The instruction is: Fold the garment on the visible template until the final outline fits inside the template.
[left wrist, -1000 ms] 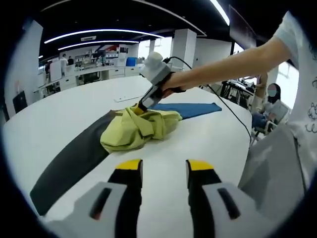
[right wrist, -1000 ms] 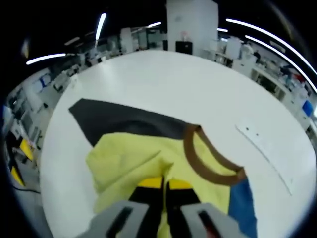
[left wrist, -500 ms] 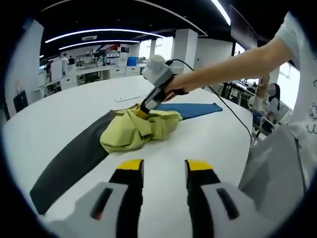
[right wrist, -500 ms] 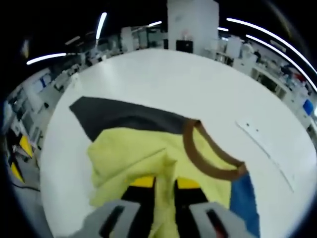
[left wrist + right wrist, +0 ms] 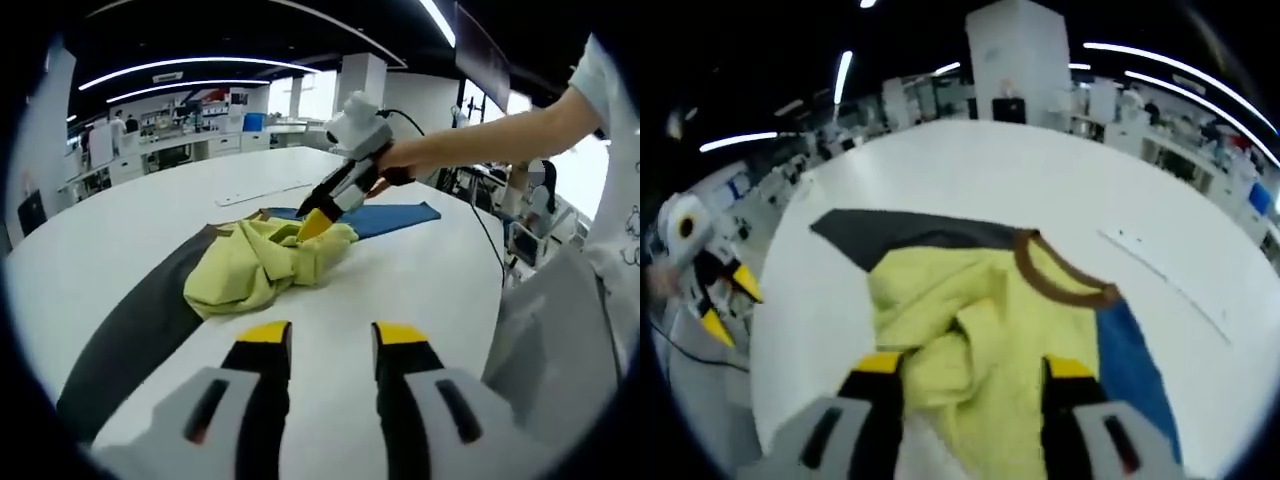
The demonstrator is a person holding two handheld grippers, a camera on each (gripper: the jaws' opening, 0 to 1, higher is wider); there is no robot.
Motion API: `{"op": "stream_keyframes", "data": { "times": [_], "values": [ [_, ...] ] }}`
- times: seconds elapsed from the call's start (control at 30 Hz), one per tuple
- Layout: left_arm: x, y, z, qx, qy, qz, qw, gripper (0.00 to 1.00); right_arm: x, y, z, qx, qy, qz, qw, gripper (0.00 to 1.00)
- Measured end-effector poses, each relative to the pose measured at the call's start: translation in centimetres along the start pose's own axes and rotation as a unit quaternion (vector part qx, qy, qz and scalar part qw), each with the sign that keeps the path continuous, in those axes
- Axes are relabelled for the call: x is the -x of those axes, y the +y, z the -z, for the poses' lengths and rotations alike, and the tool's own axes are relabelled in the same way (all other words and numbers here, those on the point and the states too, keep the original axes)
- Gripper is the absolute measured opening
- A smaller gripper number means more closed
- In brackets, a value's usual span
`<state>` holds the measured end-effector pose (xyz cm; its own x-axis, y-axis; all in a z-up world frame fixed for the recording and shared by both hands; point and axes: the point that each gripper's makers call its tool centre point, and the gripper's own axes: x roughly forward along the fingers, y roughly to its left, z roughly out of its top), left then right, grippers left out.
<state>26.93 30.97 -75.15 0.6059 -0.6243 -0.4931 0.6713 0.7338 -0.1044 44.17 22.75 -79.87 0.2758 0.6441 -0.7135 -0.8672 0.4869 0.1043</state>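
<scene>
Garment: I see the yellow garment [image 5: 265, 262] bunched in a loose heap at centre frame in the left gripper view, on the white table [image 5: 110, 225]. In the right gripper view it takes up the middle and lower middle [image 5: 970, 330], its brown collar [image 5: 1060, 283] lying open toward the upper right.

Template: a dark grey panel [image 5: 130, 335] runs from under the heap to the lower left of the left gripper view; a blue panel [image 5: 385, 218] comes out from under it to the right of centre. In the right gripper view the grey [image 5: 910, 235] sits above the cloth, the blue [image 5: 1130, 360] at lower right. The heap covers the stretch between them.

Left gripper: [image 5: 325, 335] at bottom centre of its own view, jaws parted with bare table between them, short of the garment. I also catch it at the far left of the right gripper view [image 5: 725, 300].

Right gripper: in the left gripper view [image 5: 315, 222] it hangs over the heap's upper right edge, yellow tips down at the cloth, held by a hand [image 5: 395, 165]. In its own view [image 5: 970, 365] the jaws stand wide apart, one each side of a fold, clamping nothing.

Ruler: a pale strip [image 5: 1160, 275] lies on the table, right of the collar, apart from the garment.
</scene>
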Motion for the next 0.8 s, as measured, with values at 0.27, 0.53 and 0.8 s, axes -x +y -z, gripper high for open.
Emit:
{"op": "stream_keyframes", "data": {
  "times": [0.27, 0.53, 0.8],
  "values": [
    [-1.4, 0.5, -0.4, -0.017, 0.009, 0.009, 0.9998, 0.29, 2.7, 1.3, 2.1, 0.007, -0.011, 0.004, 0.9999, 0.74],
    [-3.3, 2.4, -1.1, -0.031, 0.013, 0.011, 0.9994, 0.28, 3.8, 2.6, 4.3, 0.025, 0.006, -0.002, 0.9997, 0.92],
    [-6.3, 4.4, -1.2, -0.073, 0.037, -0.016, 0.9965, 0.26, 4.9, 3.9, 4.9, 0.018, -0.005, -0.016, 0.9997, 1.00]
  ]
}}
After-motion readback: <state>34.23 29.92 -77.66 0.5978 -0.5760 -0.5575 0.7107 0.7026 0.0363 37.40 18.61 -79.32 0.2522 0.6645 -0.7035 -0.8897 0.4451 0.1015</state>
